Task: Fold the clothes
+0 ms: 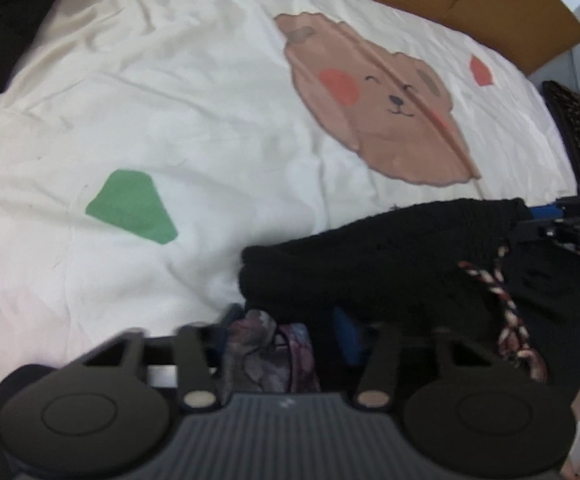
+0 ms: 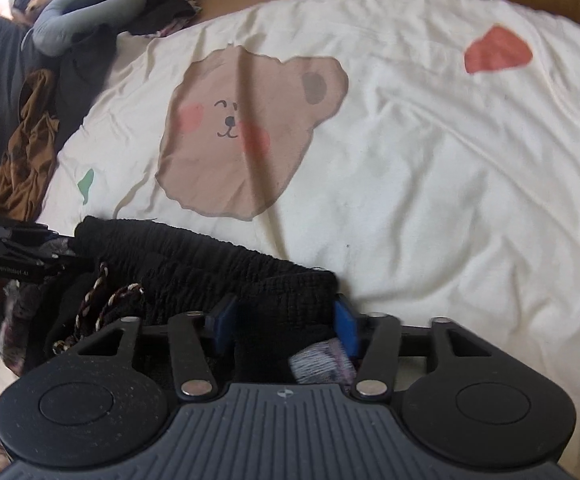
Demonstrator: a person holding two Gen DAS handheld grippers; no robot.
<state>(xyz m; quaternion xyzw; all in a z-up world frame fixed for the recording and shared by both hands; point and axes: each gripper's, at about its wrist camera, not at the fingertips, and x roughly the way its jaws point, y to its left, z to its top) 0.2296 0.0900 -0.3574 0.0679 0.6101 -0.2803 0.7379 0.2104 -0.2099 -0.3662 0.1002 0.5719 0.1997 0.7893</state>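
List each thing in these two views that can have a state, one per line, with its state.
Black garment: bunched, waistband stretched between both tools, lifted off the sheet.
Drawstring: loose, hanging.
Left tool: shut on the garment's patterned edge.
Right tool: blue pads either side of the black garment's waistband; grip not certain.
Bear-print sheet: spread flat, lightly creased.
Brown cloth: crumpled, unfolded.

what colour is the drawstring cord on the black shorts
The drawstring cord is a twisted braid of dark red, white and black, clearest in the left wrist view against the black shorts.

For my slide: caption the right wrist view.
Right claw gripping black garment's waistband over bear-print sheet.
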